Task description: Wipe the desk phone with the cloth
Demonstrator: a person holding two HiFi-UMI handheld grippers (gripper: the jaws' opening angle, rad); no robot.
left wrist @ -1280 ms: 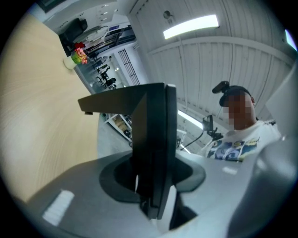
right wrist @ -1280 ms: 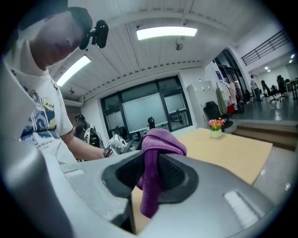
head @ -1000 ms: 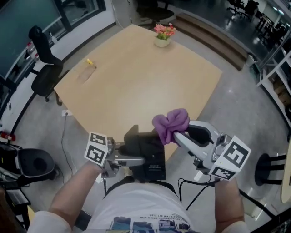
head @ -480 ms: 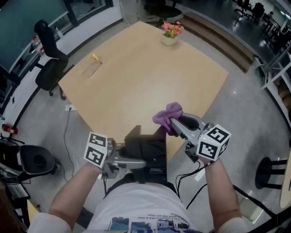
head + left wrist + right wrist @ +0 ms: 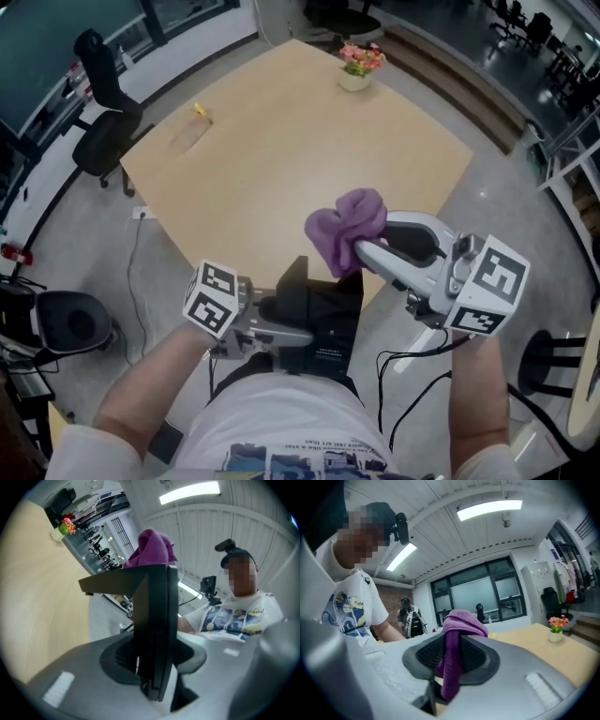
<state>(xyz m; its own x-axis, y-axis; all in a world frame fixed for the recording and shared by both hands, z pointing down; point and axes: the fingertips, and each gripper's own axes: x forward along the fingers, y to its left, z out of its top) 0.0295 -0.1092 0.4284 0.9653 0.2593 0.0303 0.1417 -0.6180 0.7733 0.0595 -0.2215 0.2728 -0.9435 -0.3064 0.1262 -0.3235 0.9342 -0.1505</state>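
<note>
My left tool (image 5: pixel 286 330) is clamped on the black desk phone (image 5: pixel 323 317), which is lifted off the counter (image 5: pixel 281 169) at its near edge, close to my body. My right tool (image 5: pixel 367 255) pinches the purple cloth (image 5: pixel 345 225), most of it bunched beyond the tips, right at the phone's upper edge. I can't tell whether it presses yet. To wipe well, I'd lead with that loose bunch, not the hard tips, and stroke lightly along the face toward the clamped end. That way the push seats the phone in the left grip rather than levering it out.
</note>
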